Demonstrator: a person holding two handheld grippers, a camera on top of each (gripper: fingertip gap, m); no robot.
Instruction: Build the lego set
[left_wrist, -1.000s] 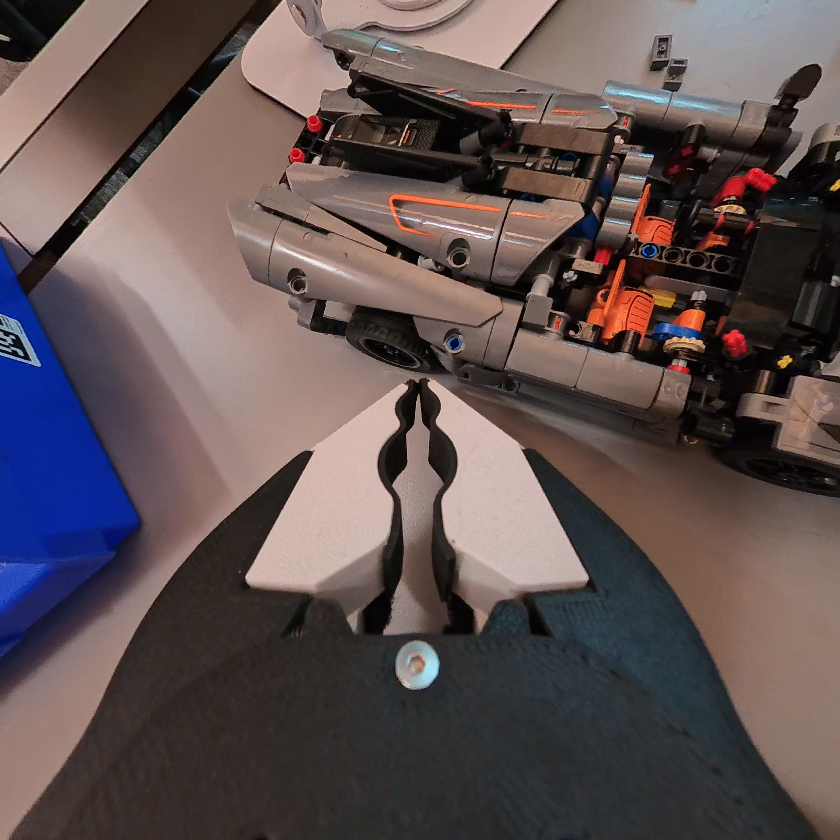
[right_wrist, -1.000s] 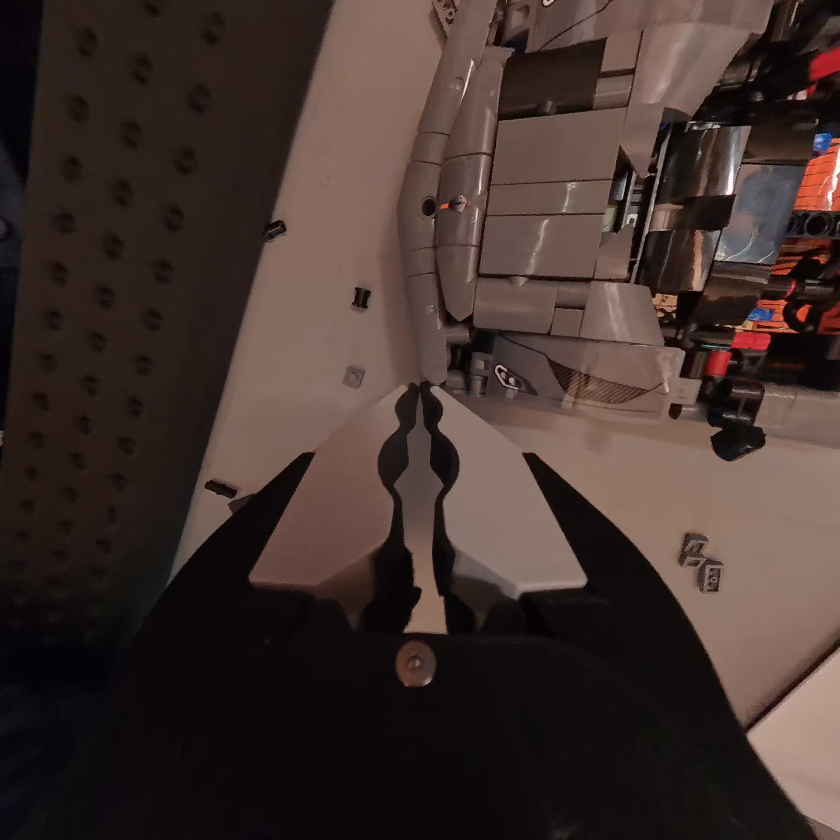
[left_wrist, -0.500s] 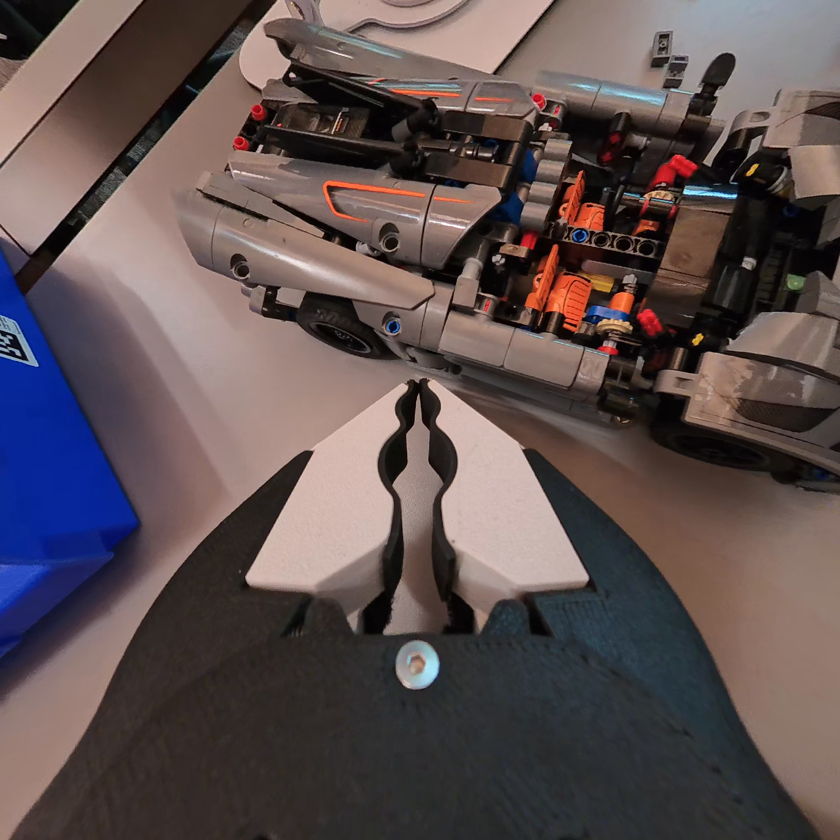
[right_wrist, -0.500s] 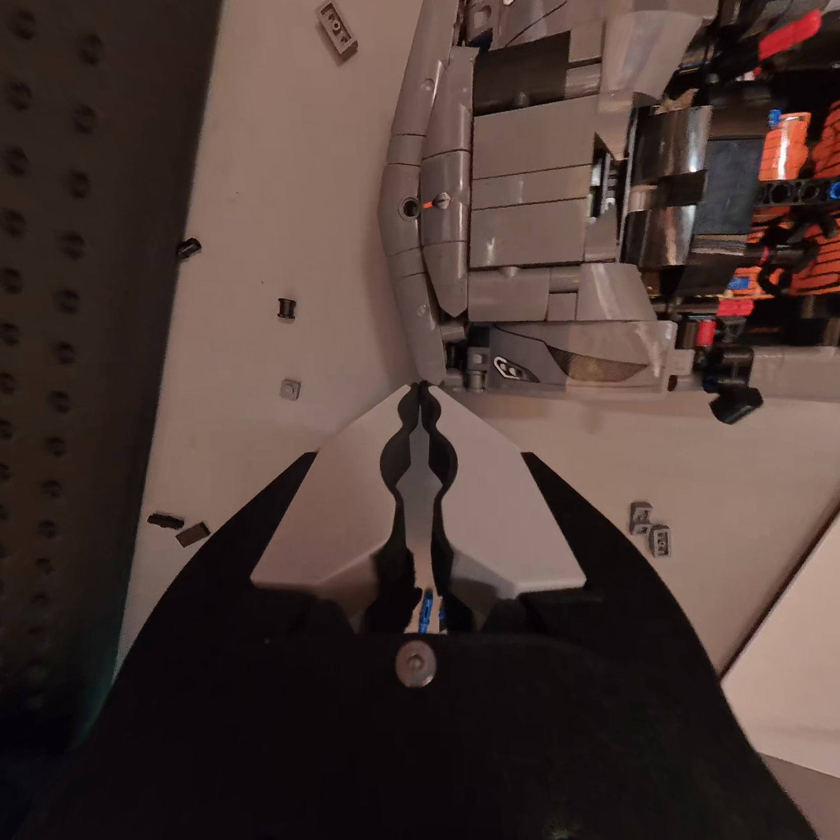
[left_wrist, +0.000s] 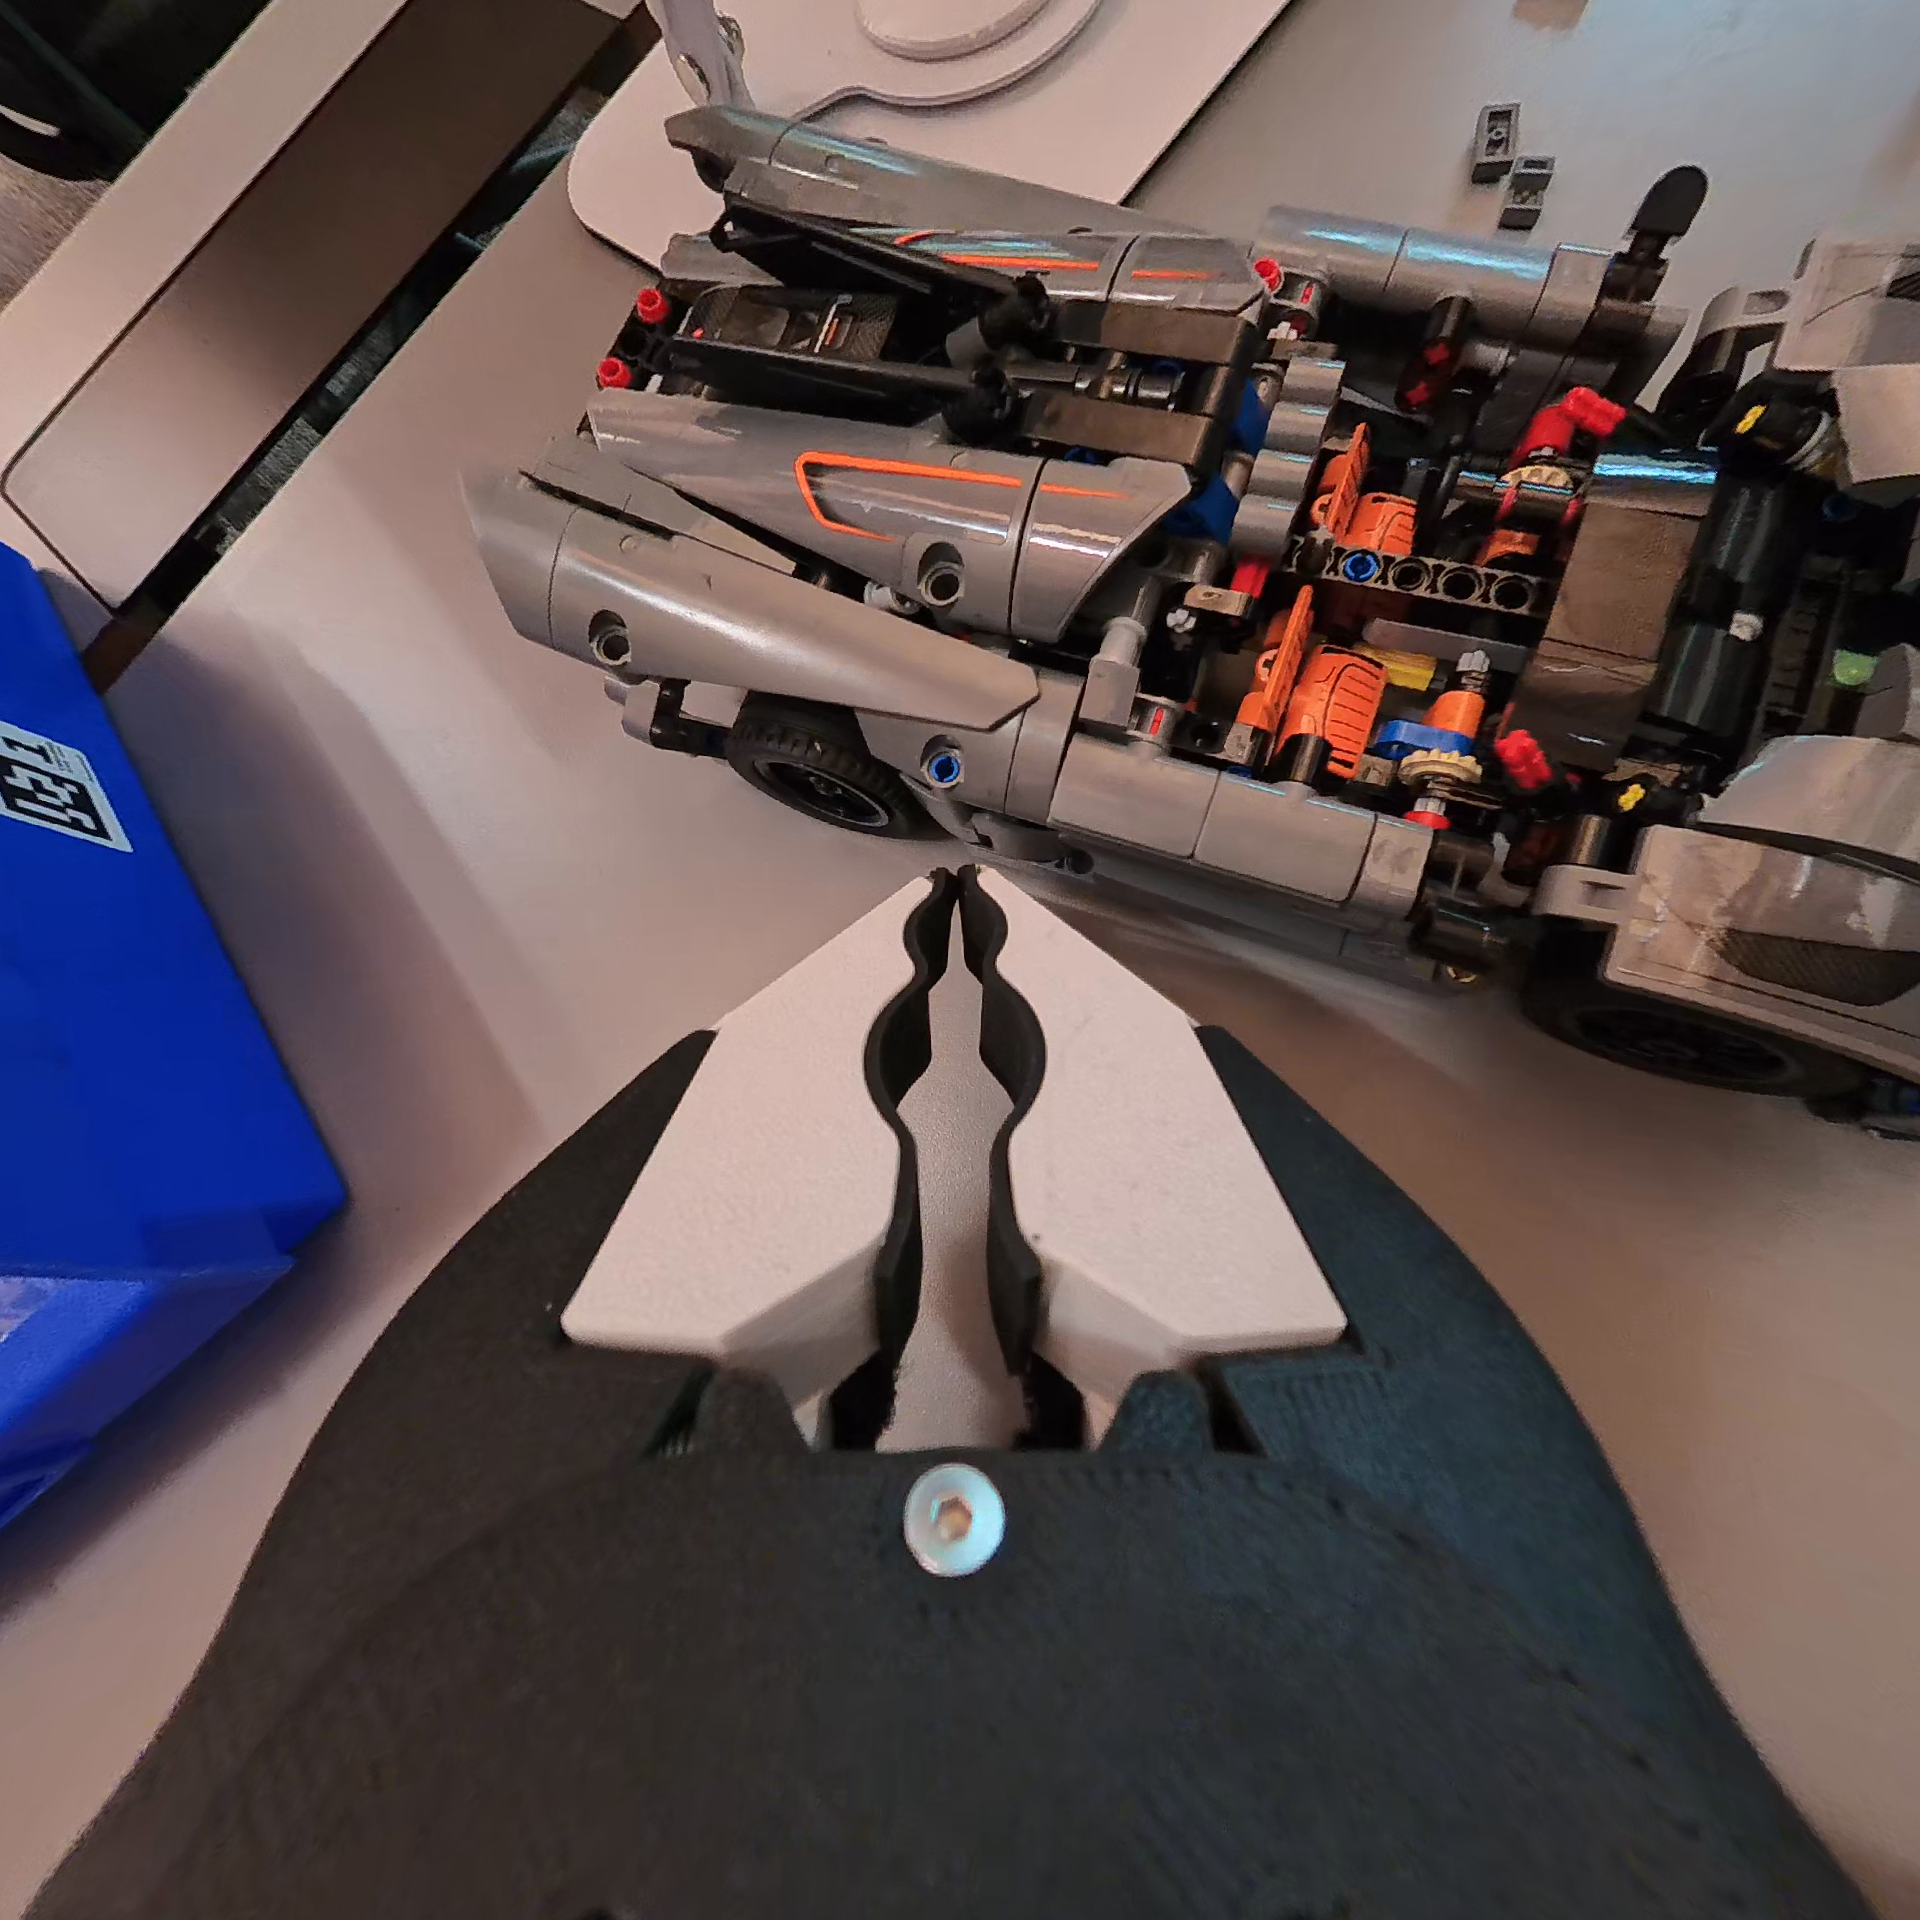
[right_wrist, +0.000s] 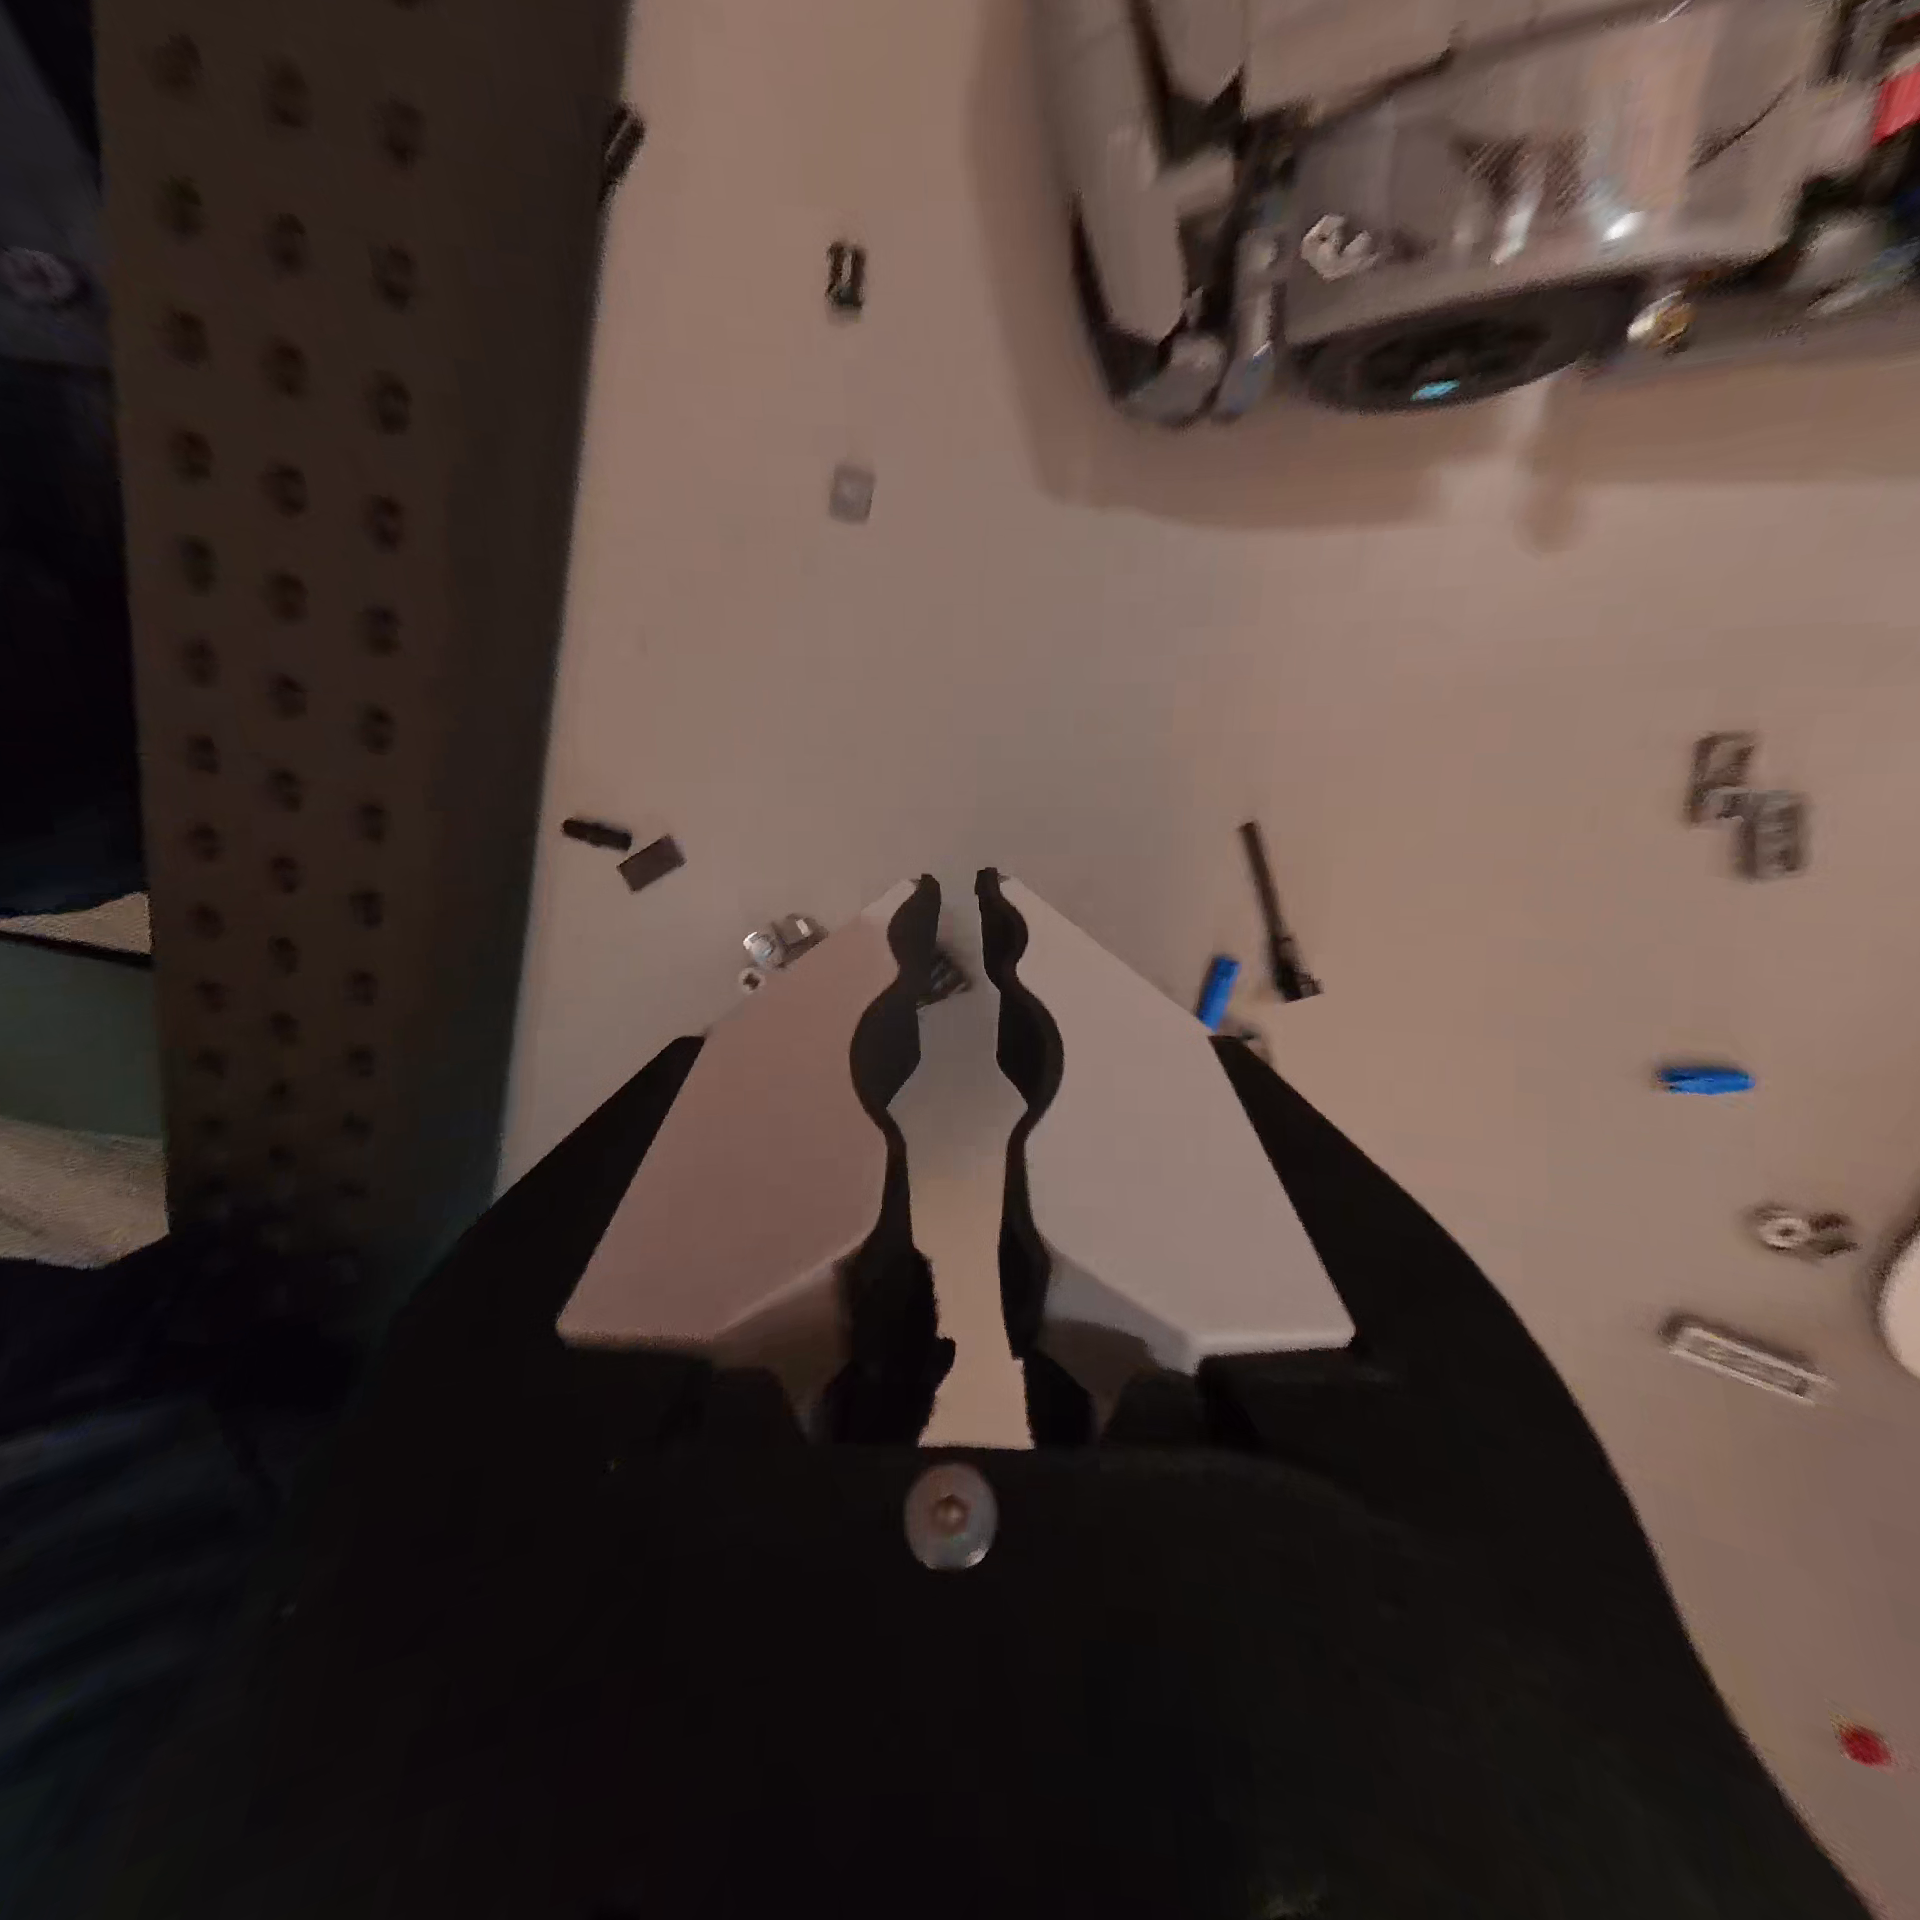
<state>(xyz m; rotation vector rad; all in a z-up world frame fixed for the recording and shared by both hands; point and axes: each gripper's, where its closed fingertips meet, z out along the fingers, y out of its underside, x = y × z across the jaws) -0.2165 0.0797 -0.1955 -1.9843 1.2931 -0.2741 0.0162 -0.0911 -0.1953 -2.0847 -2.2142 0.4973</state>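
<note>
Since the earlier frames, right tool (right_wrist: 956, 883) swings away from the car's nose to a patch of loose parts, and its jaws, formerly together, now stand slightly apart and empty. Left tool (left_wrist: 956, 878) hangs just off the flank of the lego car (left_wrist: 1143, 582), jaws together and holding nothing; the car sits marginally farther right in that view than half a second ago.

Left wrist view, left to right: a blue bin (left_wrist: 135, 1039) at the table (left_wrist: 364, 883) edge, its contents hidden by its wall; the car resting on its wheels, grey panels fitted, orange and black interior exposed; two small grey pieces (left_wrist: 1512, 166) on the far table.

Right wrist view, left to right: a perforated panel (right_wrist: 312, 623) beside the table; black pins (right_wrist: 597, 831) and a dark tile (right_wrist: 649, 862); small grey pieces (right_wrist: 779, 940) just beside the left fingertip; a dark piece (right_wrist: 945, 977) seen between the fingers; a black axle (right_wrist: 1273, 914); blue pins (right_wrist: 1704, 1081); the blurred car at upper right.

Risks, as judgement: the narrow opening may straddle two neighbouring pieces or flick a small one away, because the parts lie close together and the view is motion-blurred. A pin could roll off the table edge. No open container shows its contents.
</note>
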